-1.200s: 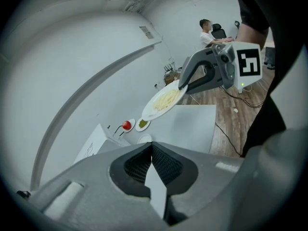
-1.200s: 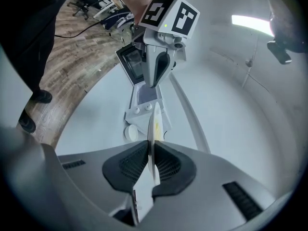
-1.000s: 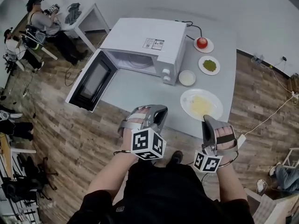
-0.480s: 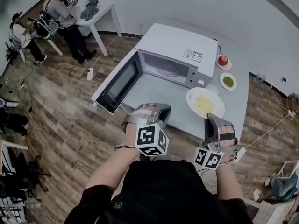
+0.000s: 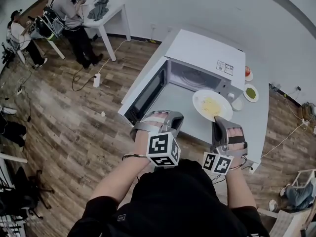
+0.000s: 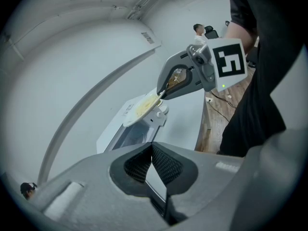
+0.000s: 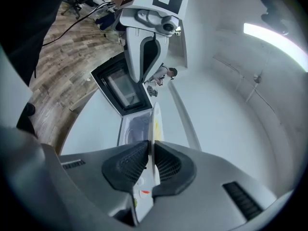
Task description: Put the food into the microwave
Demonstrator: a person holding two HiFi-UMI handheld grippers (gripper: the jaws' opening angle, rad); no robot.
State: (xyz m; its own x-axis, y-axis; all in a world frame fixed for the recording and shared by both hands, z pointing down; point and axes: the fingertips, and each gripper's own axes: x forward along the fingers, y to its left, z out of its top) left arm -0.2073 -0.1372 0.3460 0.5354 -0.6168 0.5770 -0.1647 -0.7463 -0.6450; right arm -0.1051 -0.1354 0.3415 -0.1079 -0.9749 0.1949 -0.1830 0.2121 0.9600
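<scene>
Transport step, seemingly: R gripper (image 5: 217, 124) pinched on rim of plate of food (image 5: 212, 105), held in air before open microwave (image 5: 205, 48); L gripper (image 5: 173, 117) closed, empty; next move needs plate kept level thru the opening.

The person is holding both forearms out in front of the torso, elbows bent, with one gripper in each hand. The left hand (image 5: 148, 128) is wrapping over the top of the left gripper (image 5: 172, 116), which is tilting downward, its left marker cube (image 5: 163, 150) sitting at the wrist end. Its jaws are meeting at the tips with nothing between them. The right hand (image 5: 232, 139) is gripping the right gripper (image 5: 216, 123), which is pointing nearly level, with the right marker cube (image 5: 217, 163) behind it. Its ribbed pads (image 7: 126, 165) are pressing on both faces of the rim of a white plate (image 5: 212, 105) that is sticking out ahead of the jaws. The two grippers are riding side by side, apart.
</scene>
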